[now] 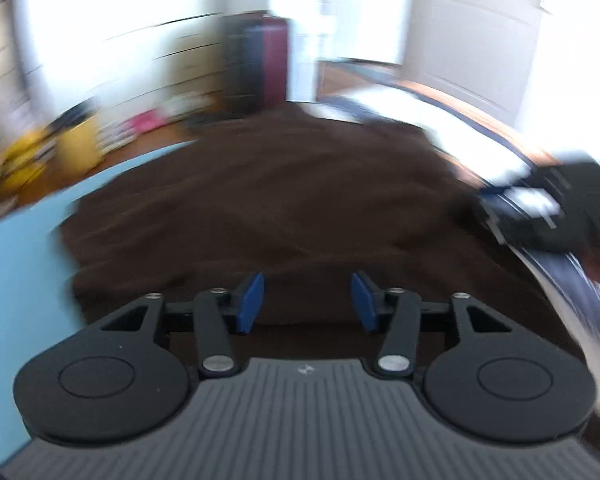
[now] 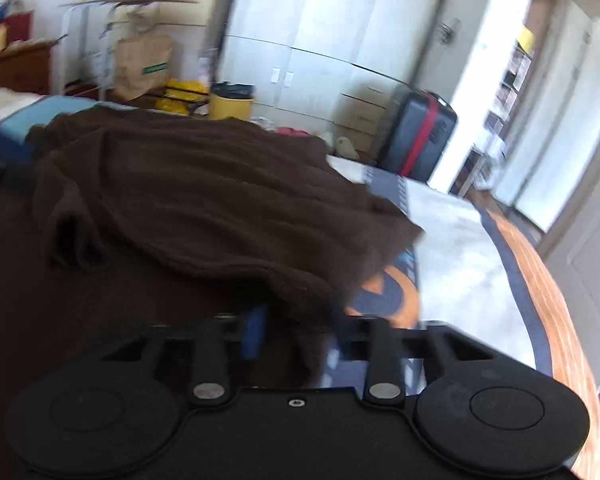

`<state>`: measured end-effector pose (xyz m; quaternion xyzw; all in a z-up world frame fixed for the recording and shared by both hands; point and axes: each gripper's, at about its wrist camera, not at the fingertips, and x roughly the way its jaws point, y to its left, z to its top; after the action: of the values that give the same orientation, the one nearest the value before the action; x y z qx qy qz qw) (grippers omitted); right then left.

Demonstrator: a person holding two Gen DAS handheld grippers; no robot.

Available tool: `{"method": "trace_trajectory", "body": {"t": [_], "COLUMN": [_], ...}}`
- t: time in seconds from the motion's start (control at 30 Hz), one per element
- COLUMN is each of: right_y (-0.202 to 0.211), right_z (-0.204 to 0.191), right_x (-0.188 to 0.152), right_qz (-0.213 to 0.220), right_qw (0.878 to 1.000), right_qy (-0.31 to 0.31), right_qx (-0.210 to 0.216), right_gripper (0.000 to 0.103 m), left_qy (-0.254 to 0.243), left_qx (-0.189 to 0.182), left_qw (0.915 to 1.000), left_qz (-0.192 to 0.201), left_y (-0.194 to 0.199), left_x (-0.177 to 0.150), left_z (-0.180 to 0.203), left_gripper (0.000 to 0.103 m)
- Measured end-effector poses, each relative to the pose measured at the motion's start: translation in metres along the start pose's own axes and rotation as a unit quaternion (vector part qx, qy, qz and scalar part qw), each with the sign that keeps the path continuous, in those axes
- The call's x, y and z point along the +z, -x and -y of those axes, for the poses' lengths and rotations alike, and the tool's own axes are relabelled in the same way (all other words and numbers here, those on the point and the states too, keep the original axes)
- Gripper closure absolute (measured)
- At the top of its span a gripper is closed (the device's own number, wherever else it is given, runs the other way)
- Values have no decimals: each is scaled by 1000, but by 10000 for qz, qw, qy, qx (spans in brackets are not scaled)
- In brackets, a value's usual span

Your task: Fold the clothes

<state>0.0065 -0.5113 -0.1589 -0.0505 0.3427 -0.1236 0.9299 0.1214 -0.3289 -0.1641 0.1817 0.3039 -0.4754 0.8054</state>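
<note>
Garment, one: brown knit garment, spread in loose wrinkles across a bed, lying directly ahead of and below both grippers. Left gripper: blue pads standing apart at a moderate width, nothing between them, poised just above the near edge of the cloth. Pale blue sheet shows at the left of the fabric in that view, blurred. Right gripper: jaws drawn narrow, a bunched fold of the garment's near right corner caught between them; the right-hand pad is hidden by cloth, so the pinch is judged rather than fully seen. Long axis of the garment appears to run away from the grippers toward the far side of the bed. Right hand judged nearer to the work, having the corner; left hand free over the near hem. Surface: bed with a white, navy and orange blanket exposed at the right. Room: yellow bin, dark suitcase with red stripe, white wardrobe doors, wooden floor.
</note>
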Motion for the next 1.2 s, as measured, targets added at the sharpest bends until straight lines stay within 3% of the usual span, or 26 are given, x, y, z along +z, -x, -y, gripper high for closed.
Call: {"method": "trace_trajectory", "body": {"t": [0.07,0.13,0.2,0.33,0.37,0.43,0.47,0.5,0.57,0.67,0.73,0.8,0.93,1.0,1.07,1.17,1.2], "right_y": [6,6,4,-4,-4,-10,-12,-11,-9,-8,-9,-9,-13,-16,-14,0,6], "right_z": [18,29,30,28,29,32,35,39,42,43,41,39,38,33,32,33,33], "right_x": [-1,-2,-3,-5,-6,-5,-5,-6,-7,-6,-5,-5,-10,-13,-14,-15,-16], "right_qz": [99,83,87,59,64,94,122,155,198,175,135,98,54,42,87,212,266], "right_qw": [9986,9962,9954,9958,9956,9940,9929,9920,9918,9915,9924,9935,9887,9894,9891,9870,9865], "right_qy": [-475,-790,-852,-803,-812,-942,-1047,-1125,-1170,-1194,-1136,-1061,-1450,-1430,-1463,-1590,-1615], "right_qx": [209,356,420,440,459,548,559,544,466,480,461,414,371,237,164,58,6], "right_gripper": [90,91,91,91,91,91,91,91,92,92,93,93,93,93,93,93,93], "left_qy": [-470,-602,-586,-272,-118,188,341,600,1201,1752,2391,3150,3769,3983,4063,3653,3651], "left_qx": [11,50,43,182,288,506,582,568,553,857,999,987,1874,2079,2126,2191,2155], "left_qw": [9989,9981,9983,9994,9995,9985,9977,9966,9911,9780,9608,9375,9059,8931,8886,9046,9056], "left_qz": [45,84,-6,-125,-90,-45,-49,-32,184,742,983,1098,469,215,102,147,132], "left_y": [-5,-11,-23,-47,-48,-49,-46,-40,-18,23,45,59,61,63,66,66,67], "left_x": [-2,-6,-10,-14,-12,-6,-3,1,7,8,-1,-22,-51,-61,-65,-58,-58], "left_z": [11,18,26,37,35,28,23,14,-7,-43,-77,-119,-161,-171,-173,-167,-166], "left_gripper": [43,32,24,17,20,55,85,96,96,96,96,96,96,96,96,96,96]}}
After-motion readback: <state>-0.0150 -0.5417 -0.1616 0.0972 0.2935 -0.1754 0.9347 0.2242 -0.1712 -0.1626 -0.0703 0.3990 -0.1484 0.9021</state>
